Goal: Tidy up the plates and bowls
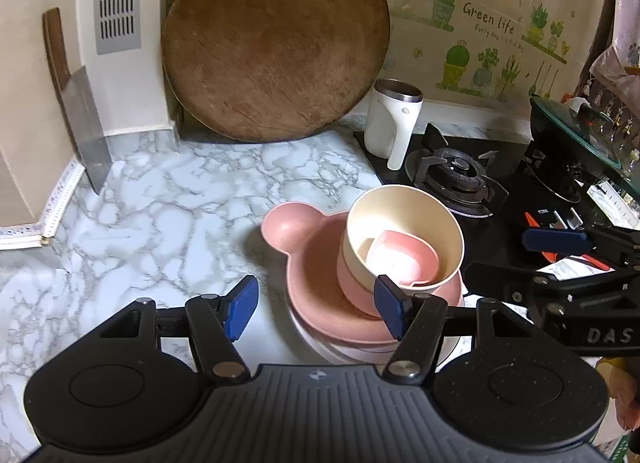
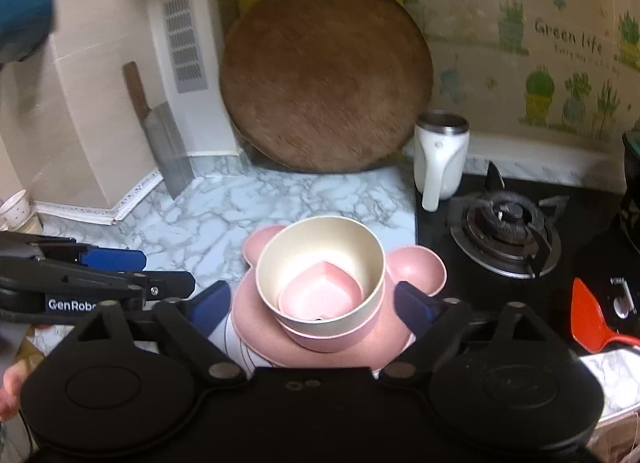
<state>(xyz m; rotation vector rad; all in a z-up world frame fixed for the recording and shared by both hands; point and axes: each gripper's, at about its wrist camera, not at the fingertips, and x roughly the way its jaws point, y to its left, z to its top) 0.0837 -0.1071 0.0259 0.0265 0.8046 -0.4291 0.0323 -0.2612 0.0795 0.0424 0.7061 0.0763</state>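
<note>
Stack [image 2: 320,303] sat nested on the counter [image 1: 160,203] beside the stove [image 2: 504,239]: heart dish in cream bowl, on pink bowl and plates, smallest topmost for stability. Left gripper [image 1: 316,309] and right gripper [image 2: 320,303] both released, empty.

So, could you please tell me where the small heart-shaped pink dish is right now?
In both wrist views the heart-shaped dish sits inside the cream bowl, on top of the pink stack on the marble counter, just left of the stove.
</note>
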